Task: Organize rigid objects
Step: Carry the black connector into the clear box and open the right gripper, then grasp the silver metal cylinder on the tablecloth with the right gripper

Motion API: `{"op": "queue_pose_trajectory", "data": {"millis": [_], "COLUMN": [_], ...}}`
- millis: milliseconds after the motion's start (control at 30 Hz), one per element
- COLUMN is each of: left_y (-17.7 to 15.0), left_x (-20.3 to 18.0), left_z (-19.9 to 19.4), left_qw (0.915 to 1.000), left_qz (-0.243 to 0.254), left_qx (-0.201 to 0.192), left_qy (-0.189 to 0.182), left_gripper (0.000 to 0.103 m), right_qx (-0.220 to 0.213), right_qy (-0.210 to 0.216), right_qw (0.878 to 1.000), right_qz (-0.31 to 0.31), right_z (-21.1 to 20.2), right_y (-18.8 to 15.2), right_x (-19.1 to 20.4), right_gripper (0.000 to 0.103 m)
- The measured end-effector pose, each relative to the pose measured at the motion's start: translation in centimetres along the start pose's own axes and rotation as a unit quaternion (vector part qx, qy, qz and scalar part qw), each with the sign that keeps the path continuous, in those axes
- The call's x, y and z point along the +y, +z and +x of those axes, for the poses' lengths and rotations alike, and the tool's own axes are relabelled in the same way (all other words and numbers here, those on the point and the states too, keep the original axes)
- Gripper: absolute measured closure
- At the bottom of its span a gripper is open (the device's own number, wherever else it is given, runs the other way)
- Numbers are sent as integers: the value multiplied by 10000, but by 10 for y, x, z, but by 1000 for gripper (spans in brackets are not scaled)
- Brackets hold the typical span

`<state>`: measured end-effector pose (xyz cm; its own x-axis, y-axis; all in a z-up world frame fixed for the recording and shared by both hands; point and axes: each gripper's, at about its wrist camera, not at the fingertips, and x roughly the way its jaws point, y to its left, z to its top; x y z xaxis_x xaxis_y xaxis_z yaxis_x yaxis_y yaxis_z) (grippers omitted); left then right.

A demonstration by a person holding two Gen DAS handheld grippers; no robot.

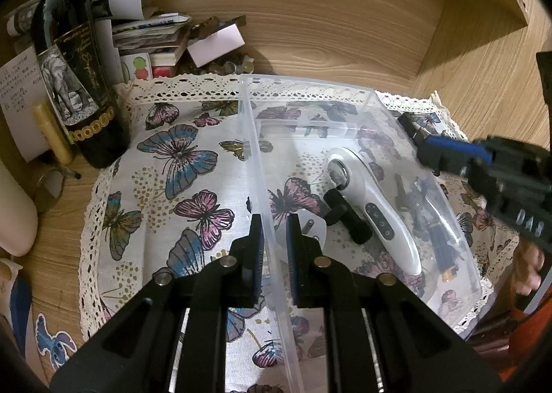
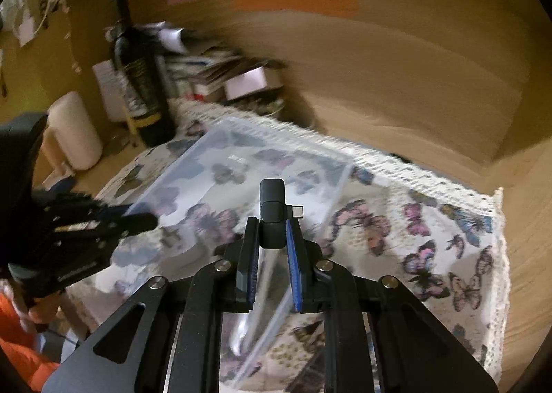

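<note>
The left gripper point(image 1: 274, 231) has its jaws clamped on the near left wall of a clear rectangular plastic bin point(image 1: 252, 137), one blue-padded jaw outside the wall and the other inside. The bin sits on a white lace-edged cloth printed with butterflies point(image 1: 179, 165), spread over a wood-grain table point(image 1: 327, 23). Inside the bin lie a white handheld device with a round metal head and a dark button panel point(image 1: 376, 210), a black T-shaped plastic part point(image 1: 345, 213) touching it, and a small white plug with a metal pin point(image 1: 310, 224). The right gripper point(image 1: 414, 132) reaches in over the bin's far right corner. A dark wine bottle with an elephant label point(image 1: 72, 82) stands upright at the cloth's left edge.
</note>
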<state>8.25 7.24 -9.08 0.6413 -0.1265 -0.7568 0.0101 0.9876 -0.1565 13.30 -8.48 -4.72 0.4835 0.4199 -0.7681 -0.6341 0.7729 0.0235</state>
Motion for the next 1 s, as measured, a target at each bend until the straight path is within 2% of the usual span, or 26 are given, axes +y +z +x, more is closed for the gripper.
{"op": "queue_pose_trajectory", "data": {"millis": [433, 500, 600, 800, 1000], "left_y": [0, 0, 0, 0, 0], "left_x": [0, 0, 0, 0, -2], "left_z": [0, 0, 0, 0, 0], "left_qw": [10000, 10000, 10000, 10000, 10000], "left_qz": [-19, -19, -17, -24, -27], "left_qx": [0, -1, -2, -4, -7], "left_qy": [-29, -29, -27, -32, -49], "left_gripper": [91, 91, 91, 91, 91], "right_qx": [631, 619, 460, -40, -530], "right_qy": [589, 630, 527, 39, -565], "right_qw": [9959, 9959, 9975, 9999, 9959], "right_qz": [-258, -202, -96, 161, 473], "right_z": [30, 29, 22, -7, -41], "right_y": [-17, -16, -14, -6, 2], "right_x": [32, 31, 24, -1, -31], "right_gripper": [89, 81, 70, 62, 53]}}
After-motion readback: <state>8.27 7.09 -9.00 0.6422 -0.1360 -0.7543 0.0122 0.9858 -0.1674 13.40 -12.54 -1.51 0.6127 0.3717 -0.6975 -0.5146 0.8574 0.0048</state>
